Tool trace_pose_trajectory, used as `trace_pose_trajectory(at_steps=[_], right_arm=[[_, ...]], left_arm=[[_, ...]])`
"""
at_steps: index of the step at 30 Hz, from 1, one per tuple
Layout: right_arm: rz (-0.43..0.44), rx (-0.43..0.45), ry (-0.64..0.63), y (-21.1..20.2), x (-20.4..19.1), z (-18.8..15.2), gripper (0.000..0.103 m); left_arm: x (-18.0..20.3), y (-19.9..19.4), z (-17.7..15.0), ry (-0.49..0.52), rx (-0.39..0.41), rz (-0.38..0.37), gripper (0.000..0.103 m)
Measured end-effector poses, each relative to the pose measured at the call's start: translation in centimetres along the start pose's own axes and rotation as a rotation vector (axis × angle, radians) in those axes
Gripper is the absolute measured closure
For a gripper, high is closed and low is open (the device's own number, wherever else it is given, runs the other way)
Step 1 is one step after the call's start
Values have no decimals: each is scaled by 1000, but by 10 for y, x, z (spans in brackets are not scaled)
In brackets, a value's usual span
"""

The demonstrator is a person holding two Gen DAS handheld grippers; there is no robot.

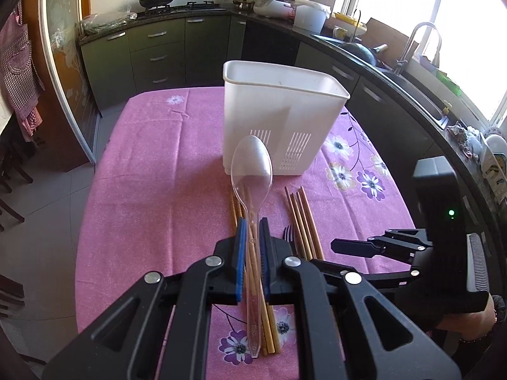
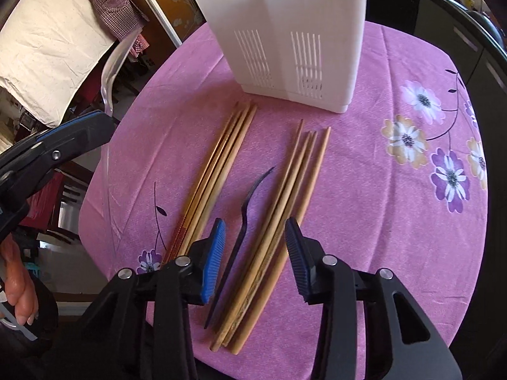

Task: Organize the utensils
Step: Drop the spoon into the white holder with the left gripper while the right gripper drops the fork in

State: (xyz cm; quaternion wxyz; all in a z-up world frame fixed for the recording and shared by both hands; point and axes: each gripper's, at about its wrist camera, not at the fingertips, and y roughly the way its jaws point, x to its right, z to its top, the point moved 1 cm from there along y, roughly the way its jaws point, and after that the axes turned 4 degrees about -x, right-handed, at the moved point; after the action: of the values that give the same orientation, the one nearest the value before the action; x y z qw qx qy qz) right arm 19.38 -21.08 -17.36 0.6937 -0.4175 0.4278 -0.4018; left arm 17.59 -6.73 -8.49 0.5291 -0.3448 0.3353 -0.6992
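Your left gripper (image 1: 252,240) clamps a clear plastic spoon (image 1: 252,174) by its handle, bowl up, raised over chopsticks (image 1: 302,221) on the pink tablecloth (image 1: 158,174), before the white holder (image 1: 282,117).

The left wrist camera rode behind the left gripper (image 1: 252,237), raised, looking steeply down across the tabletop (image 1: 152,174) toward the bin (image 1: 279,120) at 12 o'clock. The right wrist camera sat behind the right gripper (image 2: 255,253), nearer the tabletop, facing down. Both views shared the bin, the chopsticks (image 2: 218,164) and the fork (image 2: 244,218); each caught the other gripper at its edge.
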Motion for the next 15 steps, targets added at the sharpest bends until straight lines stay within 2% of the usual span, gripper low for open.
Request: trace_pose_trajectory(at_steps=[6,10,13,15], right_arm=[[11,-39,19,22,-11,18,67],[-3,-70,34,37,-11,23,79],[-11,-83,41,45,-10,26,81],[-11,-84,48,49,-8,29,94]], left_arm=[[-17,-1,-5,-13,-7,-2,95],[-21,1,-6,-14,-13,-7,95],[-21,3,-7,-10,-18,-8,95],[-21,5,-6,-6,-22,-9,95]])
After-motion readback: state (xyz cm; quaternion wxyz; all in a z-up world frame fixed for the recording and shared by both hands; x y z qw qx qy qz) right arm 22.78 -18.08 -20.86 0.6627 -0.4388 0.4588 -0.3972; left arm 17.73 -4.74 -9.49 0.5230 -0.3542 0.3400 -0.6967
